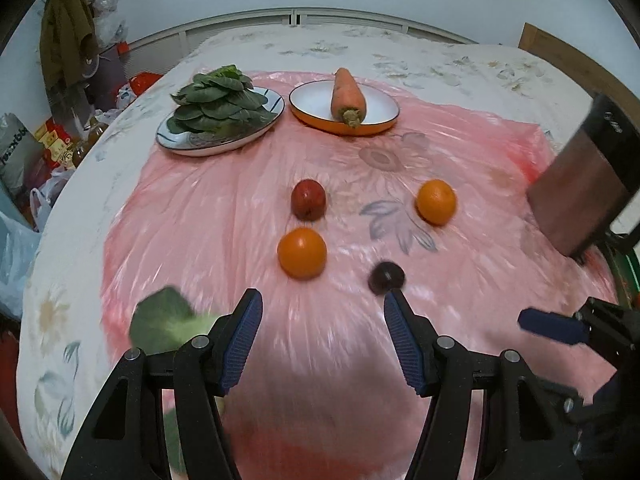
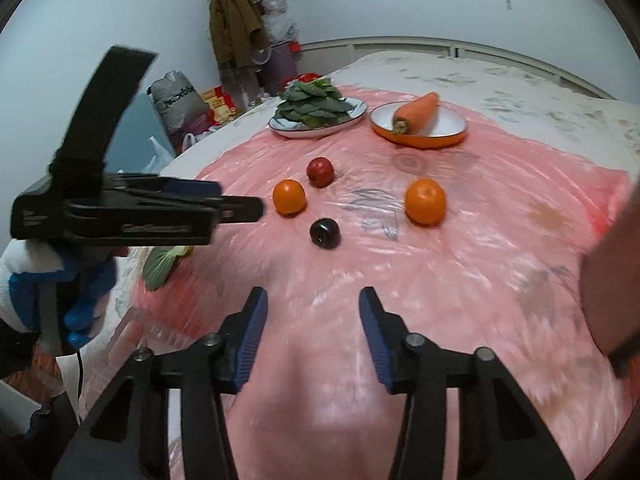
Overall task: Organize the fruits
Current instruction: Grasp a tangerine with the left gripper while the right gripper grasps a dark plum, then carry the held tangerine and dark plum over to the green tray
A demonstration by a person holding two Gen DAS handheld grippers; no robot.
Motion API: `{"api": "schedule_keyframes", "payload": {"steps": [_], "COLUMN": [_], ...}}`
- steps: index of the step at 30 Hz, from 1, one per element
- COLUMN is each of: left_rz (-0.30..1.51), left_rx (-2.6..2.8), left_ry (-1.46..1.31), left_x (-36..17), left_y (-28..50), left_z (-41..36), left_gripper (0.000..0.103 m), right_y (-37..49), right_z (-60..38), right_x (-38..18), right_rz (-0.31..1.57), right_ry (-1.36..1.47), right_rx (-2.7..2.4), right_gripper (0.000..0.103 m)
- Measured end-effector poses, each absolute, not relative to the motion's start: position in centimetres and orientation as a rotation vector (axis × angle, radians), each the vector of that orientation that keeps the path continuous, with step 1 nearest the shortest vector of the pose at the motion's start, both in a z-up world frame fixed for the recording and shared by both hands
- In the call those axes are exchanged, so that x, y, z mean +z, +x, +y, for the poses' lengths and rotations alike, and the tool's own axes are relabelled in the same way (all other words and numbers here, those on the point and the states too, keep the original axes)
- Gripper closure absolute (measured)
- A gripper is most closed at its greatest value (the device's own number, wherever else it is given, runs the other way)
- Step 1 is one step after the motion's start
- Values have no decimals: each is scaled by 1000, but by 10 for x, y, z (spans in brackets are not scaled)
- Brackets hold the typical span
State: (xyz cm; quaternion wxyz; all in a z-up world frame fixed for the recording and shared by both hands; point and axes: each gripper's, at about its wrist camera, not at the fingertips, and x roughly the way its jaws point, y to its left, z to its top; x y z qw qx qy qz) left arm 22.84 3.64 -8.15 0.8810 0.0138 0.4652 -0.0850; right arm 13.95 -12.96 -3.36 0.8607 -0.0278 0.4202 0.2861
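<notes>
Both tongs, left (image 1: pixel 322 312) and right (image 2: pixel 312 308), are held wide and empty above bare pink sheet (image 2: pixel 460 272). The plum (image 2: pixel 325 233) is nearest; a leaf (image 2: pixel 160 266) lies at the sheet's left edge.

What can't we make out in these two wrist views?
- Dark fruit: left wrist view, motion blur; type unclear. Sharper in the right wrist view, still unidentifiable.
- Loose green leaf: left wrist view, blurred and partly behind the left gripper.
- Right gripper: jaws open, empty.
- Object at the right edge: right wrist view, cut off and blurred.
</notes>
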Motion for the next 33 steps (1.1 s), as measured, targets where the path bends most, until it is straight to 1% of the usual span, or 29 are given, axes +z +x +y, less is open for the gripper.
{"api": "schedule_keyframes", "payload": {"steps": [2, 3, 6, 7, 14, 15, 16, 23, 25, 26, 27, 28, 33], "left_rz": [975, 979, 986, 987, 999, 1001, 1004, 1017, 1023, 1024, 1025, 1026, 1031], "left_rx": [-171, -170, -162, -160, -167, -170, -172, -171, -169, -173, -177, -179, -190], "left_ry": [33, 34, 39, 38, 42, 41, 41, 37, 36, 31, 28, 26, 9], "left_x": [-88, -93, -102, -104, -116, -118, -119, -131, -133, -133, -133, -133, -134], "left_y": [240, 246, 257, 259, 271, 272, 274, 277, 278, 279, 279, 279, 281], "left_z": [35, 36, 36, 37, 39, 39, 39, 43, 43, 44, 44, 44, 47], "left_gripper": [46, 46, 46, 46, 48, 49, 51, 60, 66, 67, 68, 68, 70], "right_y": [154, 163, 180, 187, 216, 220, 221, 231, 233, 234, 234, 234, 233], "right_z": [-124, -121, -115, -111, -88, -85, -84, -71, -71, -71, -70, -70, -66], "right_x": [-41, -45, -54, -57, -64, -66, -68, -83, -86, -87, -88, -90, -95], "right_rz": [891, 900, 911, 916, 930, 936, 941, 980, 987, 989, 990, 998, 1003], "right_ry": [-67, -61, -60, -59, -103, -110, -116, -149, -147, -148, -151, -156, -175], "right_rx": [615, 624, 632, 642, 663, 662, 660, 645, 637, 635, 632, 630, 618], "right_gripper": [57, 62, 64, 68, 71, 75, 76, 76, 77, 78, 88, 91, 91]}}
